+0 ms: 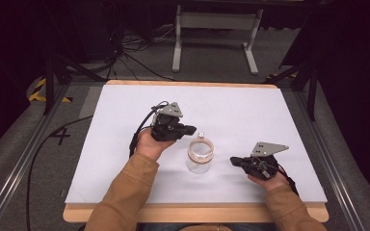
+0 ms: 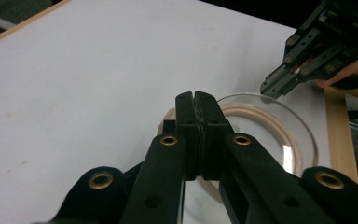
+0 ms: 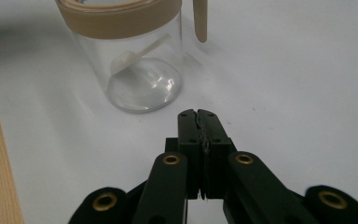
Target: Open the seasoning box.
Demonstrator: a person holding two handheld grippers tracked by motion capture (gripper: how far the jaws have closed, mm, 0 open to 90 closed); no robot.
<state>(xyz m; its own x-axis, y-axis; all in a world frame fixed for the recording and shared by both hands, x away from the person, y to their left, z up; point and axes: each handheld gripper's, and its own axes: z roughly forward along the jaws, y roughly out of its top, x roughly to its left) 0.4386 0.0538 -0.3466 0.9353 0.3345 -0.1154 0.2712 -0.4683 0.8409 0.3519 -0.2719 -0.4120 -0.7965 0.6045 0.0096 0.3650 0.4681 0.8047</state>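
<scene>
A clear glass jar (image 1: 200, 156) with a tan band round its rim stands upright near the middle of the white table. In the right gripper view the jar (image 3: 135, 60) has a small white scoop inside and a tan tab hanging at its side. My left gripper (image 1: 192, 129) is shut with nothing in it, just left of and above the jar's rim (image 2: 279, 126). My right gripper (image 1: 233, 160) is shut and empty, a short way right of the jar; its jaws (image 3: 199, 116) point at the jar's base.
The white table top (image 1: 125, 120) has a wooden front edge (image 1: 197, 214). Behind the table stand a grey metal frame (image 1: 217, 29) and loose cables on the floor. Dark rails run along both sides.
</scene>
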